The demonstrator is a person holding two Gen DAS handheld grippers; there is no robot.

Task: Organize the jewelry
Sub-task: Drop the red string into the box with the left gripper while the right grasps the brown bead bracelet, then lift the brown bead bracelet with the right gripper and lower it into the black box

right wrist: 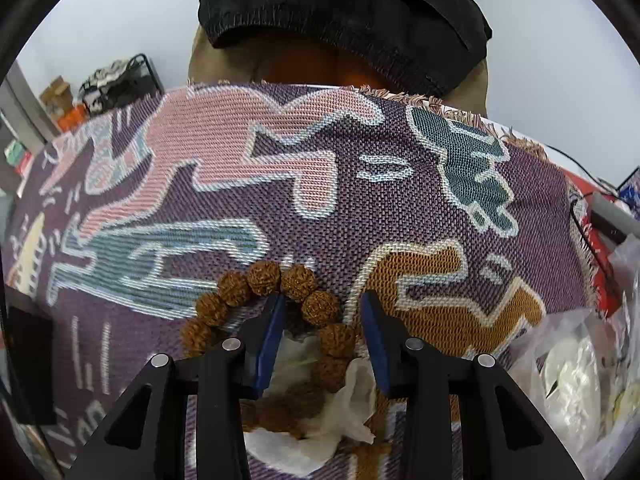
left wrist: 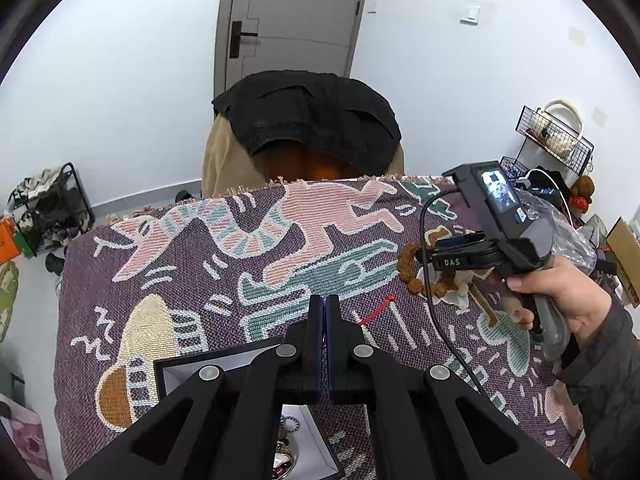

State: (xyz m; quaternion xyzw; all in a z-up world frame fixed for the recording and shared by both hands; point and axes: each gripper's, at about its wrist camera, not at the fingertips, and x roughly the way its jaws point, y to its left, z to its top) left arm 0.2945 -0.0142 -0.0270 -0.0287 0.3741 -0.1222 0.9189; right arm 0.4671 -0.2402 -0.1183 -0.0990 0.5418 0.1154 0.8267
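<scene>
Between my right gripper's (right wrist: 323,300) spread fingers sits one side of the brown bead bracelet (right wrist: 276,312): the left fingertip is inside the loop, the right one just outside it, and I can't tell if either pad touches a bead. Under the near part of the loop lies crumpled white tissue (right wrist: 320,420), partly hidden by the finger bases. Past the fingertips is only the patterned woven cloth (right wrist: 280,184), then a chair draped in black fabric (right wrist: 344,12). Right of the right finger, clear plastic bags (right wrist: 576,368) crowd the cloth's edge.

My left gripper (left wrist: 324,300) has its fingers pressed together; I see nothing between them. Below and behind its fingers is the open jewelry box (left wrist: 168,376), white inside, with a dark bead string (left wrist: 290,424) and some shiny pieces in it, mostly blocked by the linkage. Just right of its tips lies a red cord (left wrist: 378,310). Further right, my right hand (left wrist: 568,292) holds its gripper over the bracelet.
</scene>
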